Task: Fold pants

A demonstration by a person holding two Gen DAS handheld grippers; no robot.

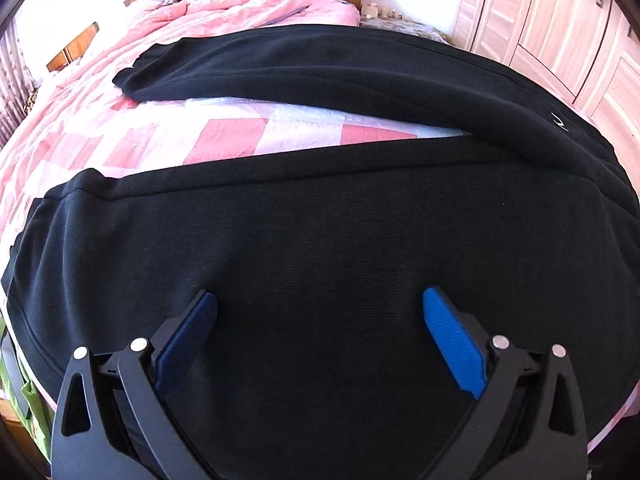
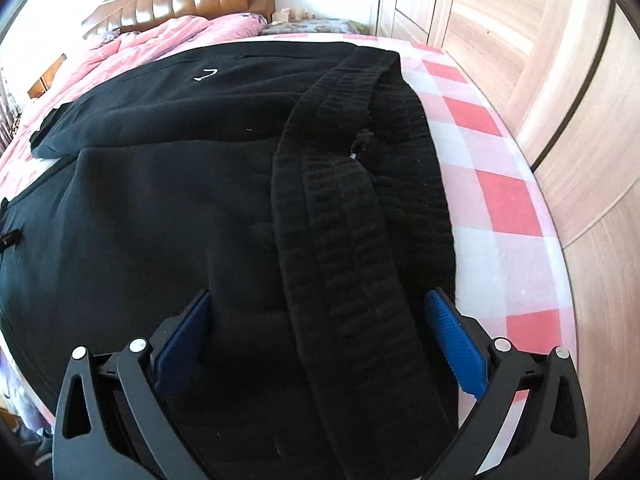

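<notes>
Both grippers hang with fingers spread wide and holding nothing: between the left gripper [image 1: 320, 338] fingers lies the near leg of the black sweatpants [image 1: 320, 220], and between the right gripper [image 2: 318, 336] fingers runs the ribbed waistband [image 2: 340, 208]. Beyond the fingertips the far leg [image 1: 280, 68] angles away across the checked bedsheet [image 1: 232, 132], toward the pink quilt [image 1: 224, 12]. It looks like the lengthwise fold is about to start; next, each gripper likely must drop and pinch the near edge to carry one leg onto the other

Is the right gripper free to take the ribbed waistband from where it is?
Probably yes: the right gripper is open, and the ribbed waistband runs uncovered between its fingers.
</notes>
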